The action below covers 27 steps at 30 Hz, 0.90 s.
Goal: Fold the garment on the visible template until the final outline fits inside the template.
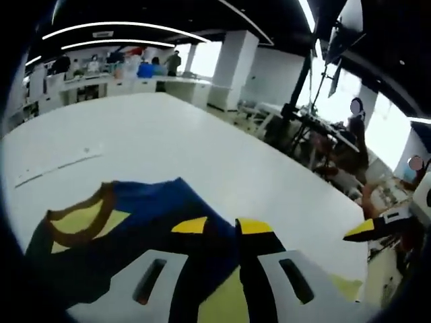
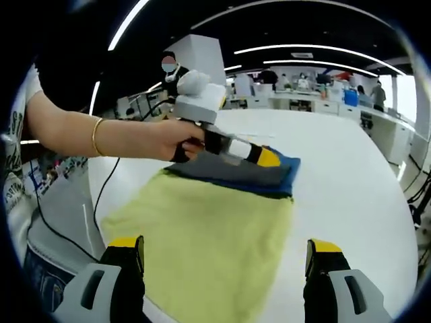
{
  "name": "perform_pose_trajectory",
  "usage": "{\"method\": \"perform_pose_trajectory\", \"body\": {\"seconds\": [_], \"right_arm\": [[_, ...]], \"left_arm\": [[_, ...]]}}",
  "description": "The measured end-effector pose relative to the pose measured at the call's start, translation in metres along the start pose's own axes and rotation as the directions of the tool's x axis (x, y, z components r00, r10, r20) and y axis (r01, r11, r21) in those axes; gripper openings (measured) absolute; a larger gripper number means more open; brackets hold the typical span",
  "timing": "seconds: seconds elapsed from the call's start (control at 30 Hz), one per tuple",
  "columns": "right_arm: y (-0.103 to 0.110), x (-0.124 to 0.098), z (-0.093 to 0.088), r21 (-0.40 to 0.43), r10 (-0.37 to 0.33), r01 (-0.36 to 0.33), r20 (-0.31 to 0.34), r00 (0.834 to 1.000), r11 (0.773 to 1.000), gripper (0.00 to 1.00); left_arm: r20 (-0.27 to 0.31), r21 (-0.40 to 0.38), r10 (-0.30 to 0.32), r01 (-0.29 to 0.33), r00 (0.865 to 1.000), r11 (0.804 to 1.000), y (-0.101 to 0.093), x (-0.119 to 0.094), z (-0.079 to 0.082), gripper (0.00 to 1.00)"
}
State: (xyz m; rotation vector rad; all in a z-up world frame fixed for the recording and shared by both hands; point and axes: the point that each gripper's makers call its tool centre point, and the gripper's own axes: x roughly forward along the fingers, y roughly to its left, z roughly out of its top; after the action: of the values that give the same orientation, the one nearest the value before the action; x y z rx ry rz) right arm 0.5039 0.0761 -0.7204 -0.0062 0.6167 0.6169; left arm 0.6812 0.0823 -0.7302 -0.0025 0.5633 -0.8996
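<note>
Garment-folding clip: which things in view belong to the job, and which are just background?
Job:
- yellow and blue garment, partly folded on the white table
- left gripper, jaws closed on the garment's blue edge
- right gripper, jaws apart above the yellow part

Background:
- black cable at the table edge
- benches across the room
- people standing about

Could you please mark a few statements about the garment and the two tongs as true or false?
1. The right tongs stand wide open. True.
2. The garment is red and white. False: it is yellow and blue.
3. The left tongs are over the garment's blue part. True.
4. The garment lies on a dark wooden table. False: the table is white.
5. A hand holds the left tongs. True.
</note>
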Motion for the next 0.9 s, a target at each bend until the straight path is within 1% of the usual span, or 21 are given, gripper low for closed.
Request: {"method": "perform_pose_trajectory", "body": {"seconds": [0.1, 0.23, 0.3, 0.33, 0.37, 0.43, 0.5, 0.63, 0.8, 0.9], "right_arm": [[0.002, 0.000, 0.000, -0.005, 0.006, -0.006, -0.002, 1.000, 1.000, 0.99], [0.004, 0.001, 0.001, -0.015, 0.017, -0.017, -0.006, 1.000, 1.000, 0.99], [0.005, 0.002, 0.003, -0.019, 0.023, -0.023, -0.004, 1.000, 1.000, 0.99], [0.005, 0.002, 0.003, -0.020, 0.024, -0.024, -0.004, 1.000, 1.000, 0.99], [0.005, 0.002, 0.004, -0.024, 0.026, -0.026, -0.004, 1.000, 0.999, 0.99], [0.006, 0.002, 0.006, -0.029, 0.028, -0.028, -0.003, 1.000, 0.999, 0.99], [0.007, 0.002, 0.009, -0.036, 0.031, -0.031, 0.000, 1.000, 0.999, 0.99], [0.009, 0.002, 0.013, -0.046, 0.040, -0.039, 0.007, 0.999, 0.998, 0.99], [0.012, 0.001, 0.017, -0.055, 0.045, -0.044, 0.009, 0.999, 0.997, 0.99], [0.016, 0.000, 0.018, -0.061, 0.049, -0.049, 0.010, 0.999, 0.997, 0.99]], "left_arm": [[0.021, 0.039, 0.007, -0.008, 1.000, 0.999, 0.004, -0.007, 0.000, 0.30], [0.024, 0.083, 0.021, -0.023, 1.000, 0.996, 0.011, -0.016, -0.002, 0.47], [0.034, 0.088, 0.026, -0.029, 0.999, 0.996, 0.014, -0.021, -0.001, 0.54], [0.039, 0.093, 0.030, -0.033, 0.999, 0.995, 0.015, -0.023, 0.001, 0.59], [0.057, 0.106, 0.030, -0.036, 0.998, 0.994, 0.016, -0.027, 0.004, 0.63], [0.064, 0.123, 0.026, -0.034, 0.998, 0.992, 0.018, -0.032, 0.005, 0.69], [0.063, 0.141, 0.020, -0.029, 0.998, 0.990, 0.021, -0.038, 0.006, 0.74], [0.069, 0.163, 0.033, -0.043, 0.997, 0.986, 0.032, -0.053, 0.005, 0.83], [0.081, 0.176, 0.047, -0.061, 0.996, 0.983, 0.042, -0.074, 0.003, 0.92], [0.088, 0.173, 0.051, -0.066, 0.995, 0.983, 0.050, -0.089, -0.002, 0.96]]}}
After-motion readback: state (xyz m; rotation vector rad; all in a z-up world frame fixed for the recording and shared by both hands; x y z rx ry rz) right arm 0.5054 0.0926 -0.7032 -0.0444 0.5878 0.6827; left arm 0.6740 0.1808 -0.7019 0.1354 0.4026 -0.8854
